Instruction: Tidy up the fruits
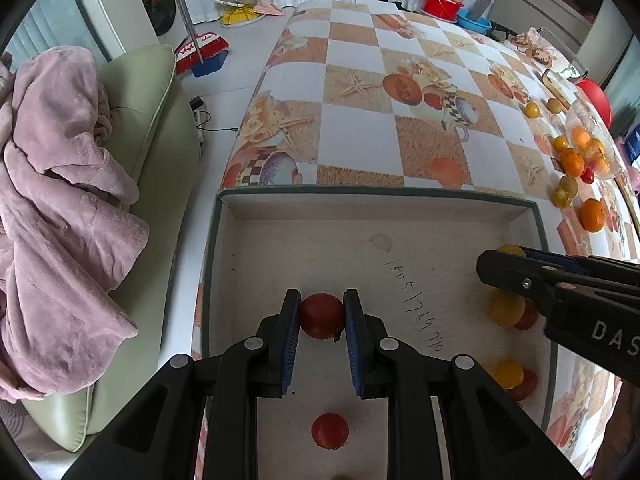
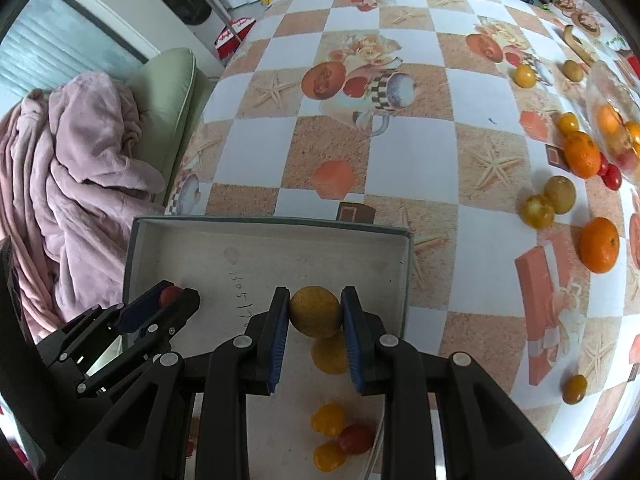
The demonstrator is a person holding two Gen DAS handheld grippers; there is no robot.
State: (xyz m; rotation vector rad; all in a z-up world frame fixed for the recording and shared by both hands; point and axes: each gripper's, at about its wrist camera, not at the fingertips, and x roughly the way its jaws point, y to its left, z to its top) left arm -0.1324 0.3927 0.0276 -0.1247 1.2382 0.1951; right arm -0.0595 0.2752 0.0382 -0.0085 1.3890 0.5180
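Now the left gripper (image 1: 322,316) pinches a red tomato (image 1: 321,315) and the right gripper (image 2: 315,312) clamps a yellow fruit (image 2: 316,311), both narrowly spread over the box (image 1: 360,204) at the table's near edge.

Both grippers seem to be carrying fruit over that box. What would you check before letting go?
1. Left gripper shut on the red tomato: ok.
2. Right gripper shut on the yellow fruit: ok.
3. Both over the box: ok.
4. Bare floor under the tomato: ok.
5. Landing spot under the yellow fruit free: not ok, another yellow fruit lies just below.
6. Height above the floor: cannot tell.
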